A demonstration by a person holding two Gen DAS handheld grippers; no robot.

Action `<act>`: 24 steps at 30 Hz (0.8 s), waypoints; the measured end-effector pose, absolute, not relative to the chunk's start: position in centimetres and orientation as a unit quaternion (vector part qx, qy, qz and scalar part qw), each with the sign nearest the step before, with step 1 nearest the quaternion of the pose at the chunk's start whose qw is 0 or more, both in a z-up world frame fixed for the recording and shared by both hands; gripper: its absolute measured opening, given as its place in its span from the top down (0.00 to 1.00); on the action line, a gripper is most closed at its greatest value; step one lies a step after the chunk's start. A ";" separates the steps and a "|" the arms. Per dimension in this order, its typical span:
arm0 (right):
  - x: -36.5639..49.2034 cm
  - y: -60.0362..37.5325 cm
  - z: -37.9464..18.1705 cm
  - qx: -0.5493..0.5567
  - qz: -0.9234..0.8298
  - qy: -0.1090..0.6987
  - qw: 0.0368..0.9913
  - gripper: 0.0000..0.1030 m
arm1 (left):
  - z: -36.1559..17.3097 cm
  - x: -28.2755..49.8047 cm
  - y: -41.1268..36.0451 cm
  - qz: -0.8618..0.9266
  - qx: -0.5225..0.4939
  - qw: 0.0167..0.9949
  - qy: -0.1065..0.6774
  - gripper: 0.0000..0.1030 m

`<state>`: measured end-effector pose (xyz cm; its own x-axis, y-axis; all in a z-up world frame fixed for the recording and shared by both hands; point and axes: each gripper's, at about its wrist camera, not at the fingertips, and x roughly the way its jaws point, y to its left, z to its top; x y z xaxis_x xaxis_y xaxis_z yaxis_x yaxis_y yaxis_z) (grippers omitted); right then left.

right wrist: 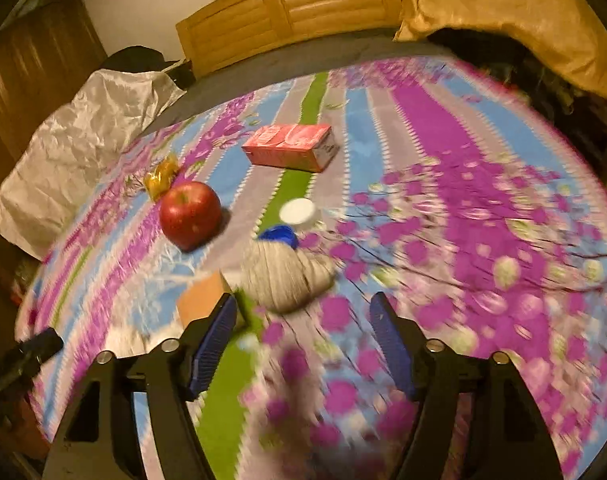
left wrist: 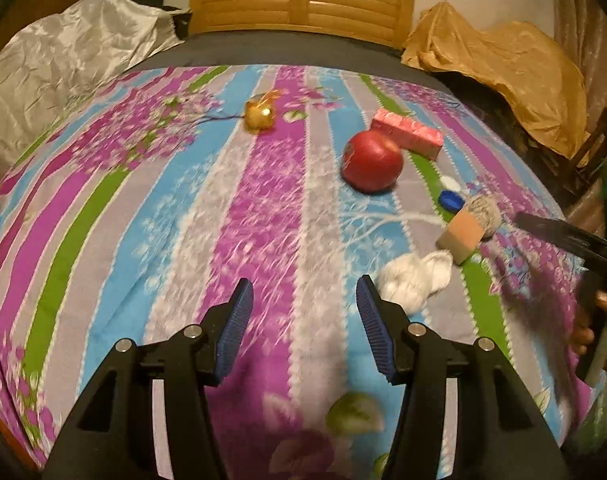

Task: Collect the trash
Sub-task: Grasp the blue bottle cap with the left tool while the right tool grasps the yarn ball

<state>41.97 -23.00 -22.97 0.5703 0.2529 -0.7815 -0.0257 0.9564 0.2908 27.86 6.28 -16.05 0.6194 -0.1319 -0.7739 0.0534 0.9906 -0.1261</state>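
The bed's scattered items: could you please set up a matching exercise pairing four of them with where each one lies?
Things:
1. round red apple
2. pink rectangular carton
3. grey ball of yarn
4. crumpled golden wrapper

Places:
A. just ahead of the open right tool
B. farthest toward the wooden headboard, lying flat
C. just behind the apple, on the side of the silver pillow
D. left of the white bottle cap

Pairs: 1-D, 2-B, 3-A, 4-C
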 end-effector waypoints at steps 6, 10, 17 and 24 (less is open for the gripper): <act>45.5 -22.8 -26.4 0.171 0.102 0.498 0.844 0.52 | -14.1 30.8 3.8 -0.096 -0.042 0.902 0.420 0.50; 44.4 -22.8 -26.2 0.193 0.129 0.481 0.845 0.66 | -12.7 33.1 0.7 -0.142 -0.026 0.901 0.410 0.50; 37.4 -27.2 -22.8 0.267 0.094 0.421 0.862 0.67 | -13.5 40.0 -8.4 -0.265 0.035 0.853 0.448 0.50; 31.8 -31.3 -20.1 0.320 0.073 0.383 0.863 0.67 | -19.1 44.4 -13.6 -0.280 0.097 0.802 0.518 0.50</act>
<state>31.84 -31.35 -20.14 0.6959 0.3709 -0.6150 0.1194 0.7847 0.6083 44.37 -13.59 -19.12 0.3066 -0.3488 -0.8856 0.5506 0.8240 -0.1339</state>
